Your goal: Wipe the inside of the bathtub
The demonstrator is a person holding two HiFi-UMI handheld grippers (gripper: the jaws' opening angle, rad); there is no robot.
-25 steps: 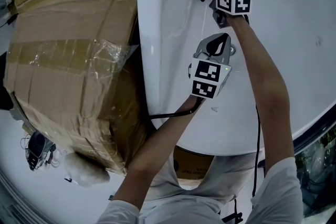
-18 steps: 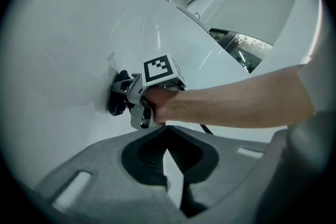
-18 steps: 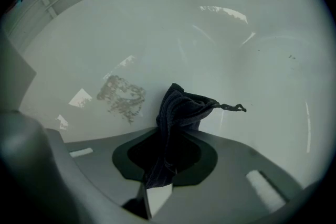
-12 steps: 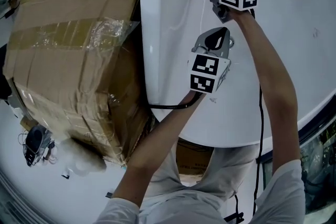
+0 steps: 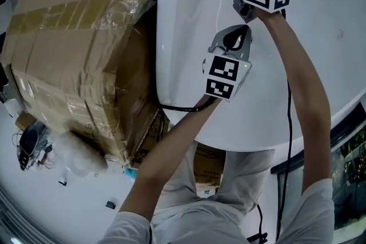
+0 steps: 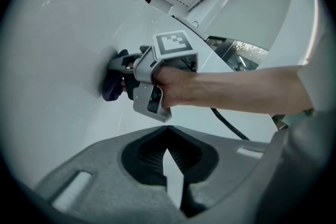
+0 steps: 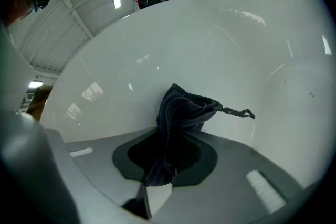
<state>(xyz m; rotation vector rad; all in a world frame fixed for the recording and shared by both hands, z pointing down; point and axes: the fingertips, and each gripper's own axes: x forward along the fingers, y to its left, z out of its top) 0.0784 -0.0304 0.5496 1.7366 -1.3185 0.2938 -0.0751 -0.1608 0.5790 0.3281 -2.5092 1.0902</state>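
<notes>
Right now your right gripper (image 7: 167,168) is clamped on a dark cloth (image 7: 181,113), which bunches out past the gripper's tips and presses against the white inner wall of the bathtub (image 7: 220,44). Your left gripper (image 6: 168,165) hangs nearby, jaws together, holding nothing.

A large cardboard box (image 5: 74,54), bound with tape and clear film, stands on the white floor (image 5: 40,203). A small dark device (image 5: 26,150) with cables lies near its lower corner.

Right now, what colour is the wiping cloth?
The cloth is dark navy, nearly black; the right gripper view shows it best.
</notes>
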